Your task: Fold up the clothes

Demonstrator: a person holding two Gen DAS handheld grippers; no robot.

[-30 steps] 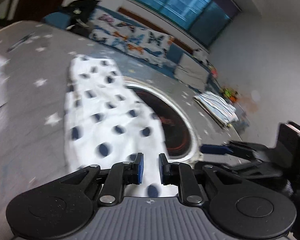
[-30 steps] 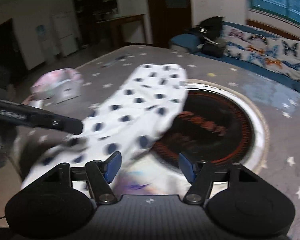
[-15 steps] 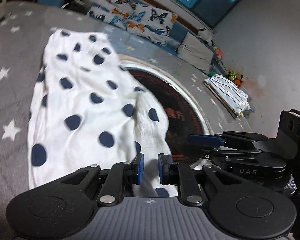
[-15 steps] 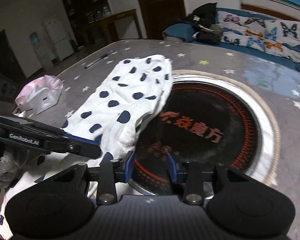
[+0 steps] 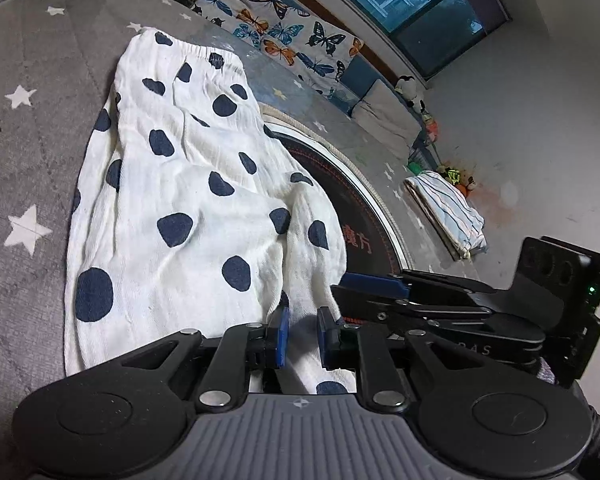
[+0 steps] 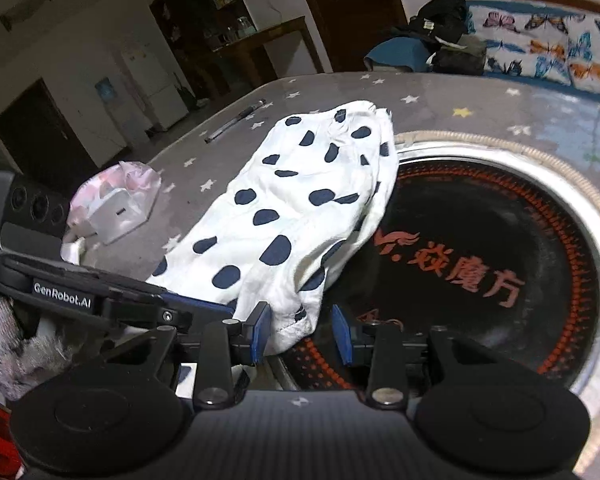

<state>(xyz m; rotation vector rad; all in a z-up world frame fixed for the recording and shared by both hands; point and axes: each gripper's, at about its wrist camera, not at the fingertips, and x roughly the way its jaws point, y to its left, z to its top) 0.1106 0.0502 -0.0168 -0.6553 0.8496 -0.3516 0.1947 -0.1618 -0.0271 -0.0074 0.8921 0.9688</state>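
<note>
Here a white cotton garment with large navy dots (image 5: 188, 200) lies stretched out on a grey surface printed with white stars (image 5: 24, 120), its gathered elastic waistband at the far end and its near hems toward the cameras. One long edge of the garment overlaps the pale rim of a round black inset with orange lettering (image 6: 480, 264), which is sunk into the surface.

The left gripper (image 5: 300, 338) sits low over the near end of the garment, its blue-padded fingers (image 5: 281, 336) a narrow gap apart with white cloth seen between them; whether the pads actually pinch the fabric I cannot tell. The right gripper (image 6: 300, 334) is spread wider, and a hemmed corner of the garment lies between its fingers, touching or just beside the left pad and apart from the right one, so it is released. Each gripper shows in the other's view, side by side at the garment's near end.

Farther off on the surface, a folded blue-and-white striped cloth (image 5: 448, 208) rests near the far edge, a pink-and-white plastic bag with a white box (image 6: 114, 204) lies beside the garment, and a dark pen (image 6: 236, 120) sits beyond it.
</note>
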